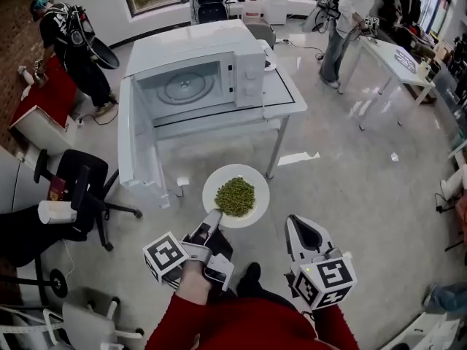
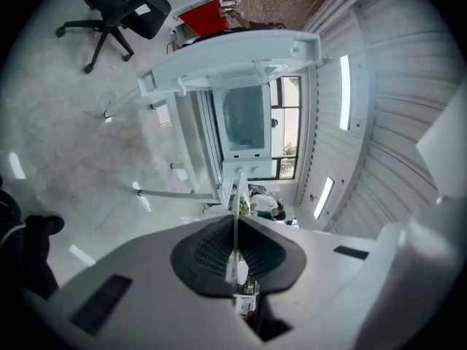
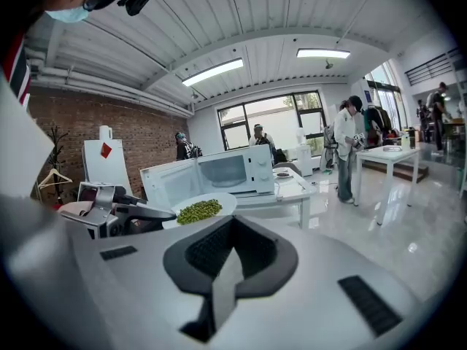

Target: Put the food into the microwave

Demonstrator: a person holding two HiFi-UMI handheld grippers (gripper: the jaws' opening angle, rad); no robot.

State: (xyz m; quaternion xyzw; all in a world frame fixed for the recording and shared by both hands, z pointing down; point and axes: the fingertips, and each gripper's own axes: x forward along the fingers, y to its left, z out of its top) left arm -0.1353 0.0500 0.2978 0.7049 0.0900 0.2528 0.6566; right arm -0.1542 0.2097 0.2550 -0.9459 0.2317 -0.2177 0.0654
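Observation:
A white plate (image 1: 216, 181) heaped with green peas (image 1: 236, 196) hangs in the air in front of the microwave table. My left gripper (image 1: 212, 218) is shut on the plate's near rim. In the left gripper view the plate (image 2: 236, 217) shows edge-on, pinched by the left gripper (image 2: 235, 248). The white microwave (image 1: 195, 68) stands on the table with its door (image 1: 136, 141) swung wide to the left and its glass turntable (image 1: 187, 87) bare. My right gripper (image 1: 296, 225) floats to the right of the plate, shut and holding nothing; its view shows the plate (image 3: 219, 205) and microwave (image 3: 226, 172) ahead.
The white table (image 1: 283, 97) holds the microwave, with slim legs below. A black office chair (image 1: 80, 184) stands left of the open door. One person (image 1: 73, 39) is at the back left, another (image 1: 349, 17) by a second white table (image 1: 398, 64) at the back right.

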